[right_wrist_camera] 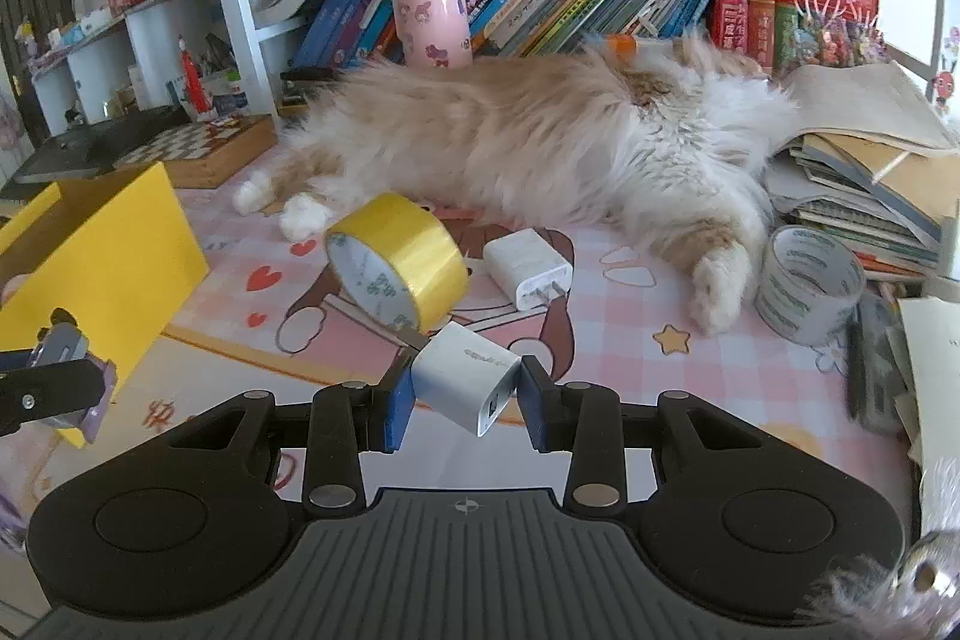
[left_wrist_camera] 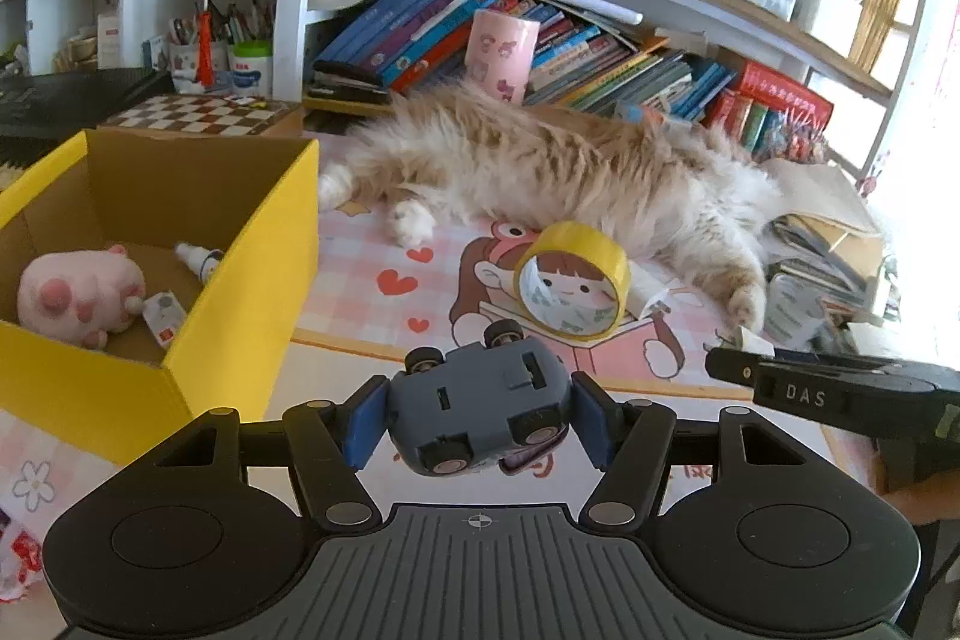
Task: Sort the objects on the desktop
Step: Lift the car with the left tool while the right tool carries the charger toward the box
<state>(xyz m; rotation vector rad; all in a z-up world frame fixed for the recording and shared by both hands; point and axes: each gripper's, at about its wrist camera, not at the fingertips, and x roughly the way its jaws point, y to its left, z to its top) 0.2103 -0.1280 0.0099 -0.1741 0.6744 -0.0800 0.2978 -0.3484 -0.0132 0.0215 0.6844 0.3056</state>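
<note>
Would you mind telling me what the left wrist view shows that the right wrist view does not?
Only the left wrist view shows the yellow box's inside, with a pink plush toy, and the toy car's underside in the left tongs. Only the right wrist view shows the clear tape roll and a second white charger. Both show the cat and yellow tape roll.

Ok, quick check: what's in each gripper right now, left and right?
Left gripper: shut on the toy car, held upside down, wheels up.
Right gripper: shut on a white charger plug, lifted off the mat.
</note>
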